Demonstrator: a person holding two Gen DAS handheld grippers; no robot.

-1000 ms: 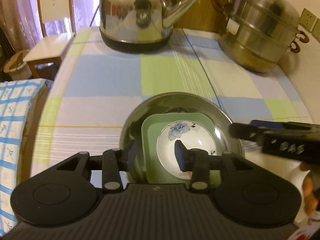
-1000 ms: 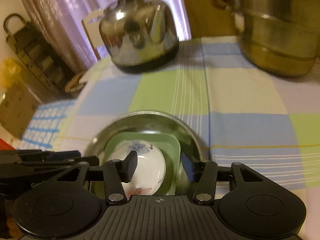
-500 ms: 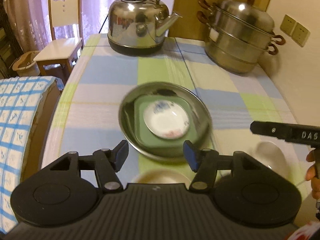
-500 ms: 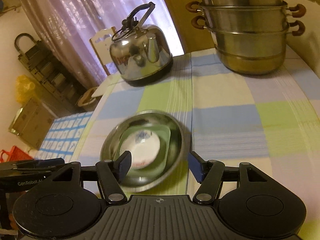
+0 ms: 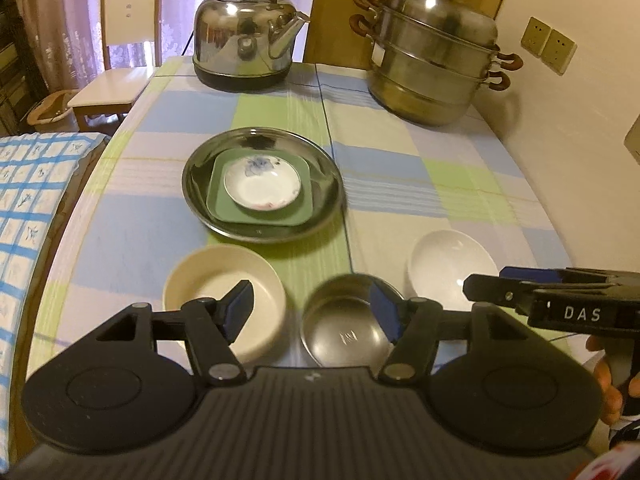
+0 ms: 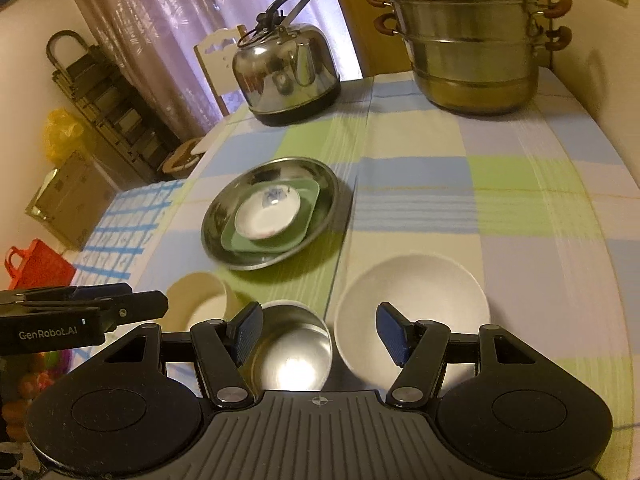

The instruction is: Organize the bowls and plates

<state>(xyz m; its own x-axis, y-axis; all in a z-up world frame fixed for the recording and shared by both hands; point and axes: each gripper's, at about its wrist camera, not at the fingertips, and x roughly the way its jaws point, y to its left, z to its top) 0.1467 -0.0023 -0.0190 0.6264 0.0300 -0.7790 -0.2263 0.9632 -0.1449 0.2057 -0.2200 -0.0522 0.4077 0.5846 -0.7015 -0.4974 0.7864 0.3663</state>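
A steel plate (image 5: 320, 216) (image 6: 212, 232) sits mid-table, holding a green square plate (image 5: 308, 200) (image 6: 308, 216) with a white floral saucer (image 5: 262, 190) (image 6: 267, 213) on top. Nearer stand three separate bowls: cream (image 5: 208, 292) (image 6: 192, 296), steel (image 5: 344, 332) (image 6: 292, 356) and white (image 5: 448, 268) (image 6: 412, 292). My left gripper (image 5: 312, 310) (image 6: 140, 304) hovers above the cream and steel bowls, jaws opening, nothing between them. My right gripper (image 6: 320, 332) (image 5: 492, 286) is open and empty above the steel and white bowls.
A steel kettle (image 5: 244, 48) (image 6: 288, 76) and a stacked steamer pot (image 5: 432, 68) (image 6: 472, 48) stand at the far end of the checked tablecloth (image 5: 440, 184). A chair (image 5: 120, 60) is beyond the table's left corner. The wall runs along the right.
Both grippers have pulled back and up from the steel plate stack and their jaws have widened. The three bowls near the table's front have come into view.
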